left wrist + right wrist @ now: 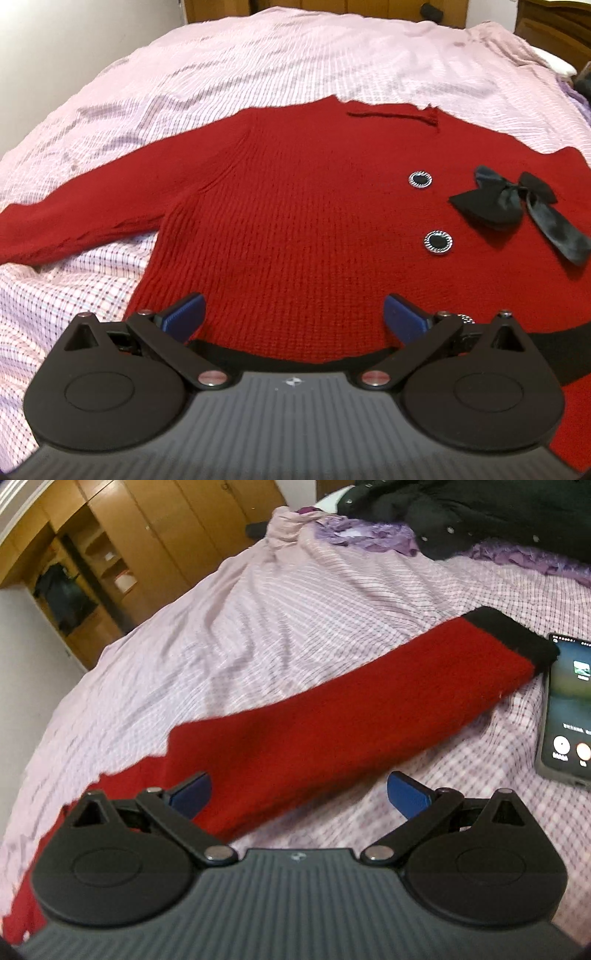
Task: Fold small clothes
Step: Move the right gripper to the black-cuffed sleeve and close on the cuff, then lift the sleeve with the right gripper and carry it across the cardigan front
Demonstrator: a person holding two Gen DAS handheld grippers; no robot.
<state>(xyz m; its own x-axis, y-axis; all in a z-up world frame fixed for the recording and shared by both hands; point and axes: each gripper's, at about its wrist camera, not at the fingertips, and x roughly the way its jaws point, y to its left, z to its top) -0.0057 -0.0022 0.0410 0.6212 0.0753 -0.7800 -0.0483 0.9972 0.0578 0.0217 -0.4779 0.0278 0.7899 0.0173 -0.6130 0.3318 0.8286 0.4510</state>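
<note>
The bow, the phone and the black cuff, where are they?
bow (517, 195), left wrist view, on its knot.
phone (569, 709), right wrist view, on its lit screen.
black cuff (509, 633), right wrist view, on the sleeve's end.

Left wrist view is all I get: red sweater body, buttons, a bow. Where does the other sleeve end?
Observer: The sleeve lies stretched out flat on the bedsheet; its black cuff is at the far end.
Operator: Anything near that cuff?
Observer: A phone with its screen lit, lying right beside the cuff.
Operator: Right gripper holding anything?
Observer: No. The right gripper is open above the sleeve near the shoulder end, nothing between its fingers.
Operator: Other clutter on that side?
Observer: A black garment and some purple fabric at the far edge of the bed.
</note>
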